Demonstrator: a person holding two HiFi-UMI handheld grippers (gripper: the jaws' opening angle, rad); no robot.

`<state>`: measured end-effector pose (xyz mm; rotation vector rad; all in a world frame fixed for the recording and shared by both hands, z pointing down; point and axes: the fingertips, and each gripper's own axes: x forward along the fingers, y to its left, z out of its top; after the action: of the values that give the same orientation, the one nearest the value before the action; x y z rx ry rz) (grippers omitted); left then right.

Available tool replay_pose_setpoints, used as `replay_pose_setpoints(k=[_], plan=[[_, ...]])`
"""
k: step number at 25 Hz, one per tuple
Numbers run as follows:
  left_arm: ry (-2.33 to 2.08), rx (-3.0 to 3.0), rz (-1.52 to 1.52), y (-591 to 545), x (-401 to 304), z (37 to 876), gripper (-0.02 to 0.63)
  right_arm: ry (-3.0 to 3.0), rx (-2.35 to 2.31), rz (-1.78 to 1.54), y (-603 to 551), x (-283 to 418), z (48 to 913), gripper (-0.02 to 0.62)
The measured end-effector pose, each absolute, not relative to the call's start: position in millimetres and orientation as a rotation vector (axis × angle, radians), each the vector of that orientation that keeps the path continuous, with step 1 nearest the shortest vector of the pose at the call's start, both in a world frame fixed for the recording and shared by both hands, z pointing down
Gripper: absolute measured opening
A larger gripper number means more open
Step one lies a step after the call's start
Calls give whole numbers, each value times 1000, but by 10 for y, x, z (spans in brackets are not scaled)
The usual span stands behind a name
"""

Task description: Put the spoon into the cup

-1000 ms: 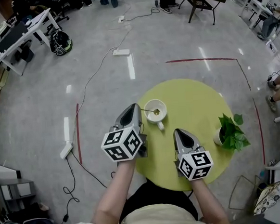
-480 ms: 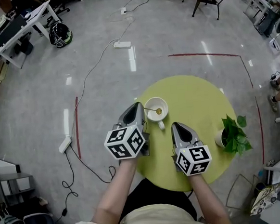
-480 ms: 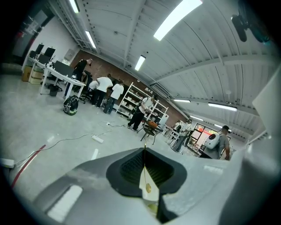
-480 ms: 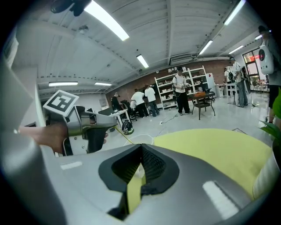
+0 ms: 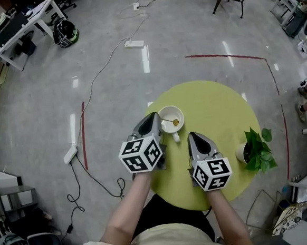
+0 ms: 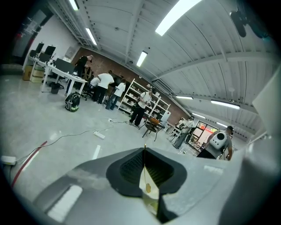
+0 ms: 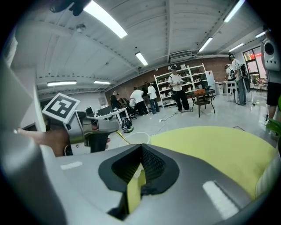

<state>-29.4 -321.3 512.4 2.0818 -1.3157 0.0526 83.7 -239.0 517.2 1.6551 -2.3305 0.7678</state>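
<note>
1. The task looks almost done to me. The spoon (image 5: 170, 121) has its bowl down inside the white cup (image 5: 178, 113), which stands on the round yellow-green table (image 5: 216, 109) towards its left side.
2. What I judge is left is the release. My left gripper (image 5: 154, 117) sits at the cup's left rim, and in the left gripper view its jaws are pinched on the thin gold handle. The right gripper view agrees, showing the handle running from those jaw tips down into the cup.
3. My right gripper (image 5: 193, 137) hovers over the table just right of the cup's handle, with its jaws drawn together and nothing between them. Only the table surface shows through the slit.
4. A potted plant (image 5: 257, 147) stands near the table's right edge, well apart from the cup, so it does not interfere.
5. On the floor beyond, a cable (image 5: 95, 87) and a power strip (image 5: 133, 43) lie far from the work. Nothing stands in the way of opening the jaws and lifting clear.
</note>
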Motion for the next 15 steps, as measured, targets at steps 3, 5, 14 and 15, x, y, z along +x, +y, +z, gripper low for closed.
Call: replay_pose_setpoints(k=[3,5,14,15], plan=[[-1319,2074,61,-3214,-284,5167,5,-2330,1653,775,-2405,846,5188,0],[-1321,2068,65,-3215,-283,5195,5,-2331,1649,780,-2408,842,5203,0],[-1338,2057,71,-3233,-308,5258,6,-2333,1636,791,-2420,829,5220,0],[-1342,2058,74,-3236,-312,5264,6,-2332,1636,791,-2418,835,5221,0]])
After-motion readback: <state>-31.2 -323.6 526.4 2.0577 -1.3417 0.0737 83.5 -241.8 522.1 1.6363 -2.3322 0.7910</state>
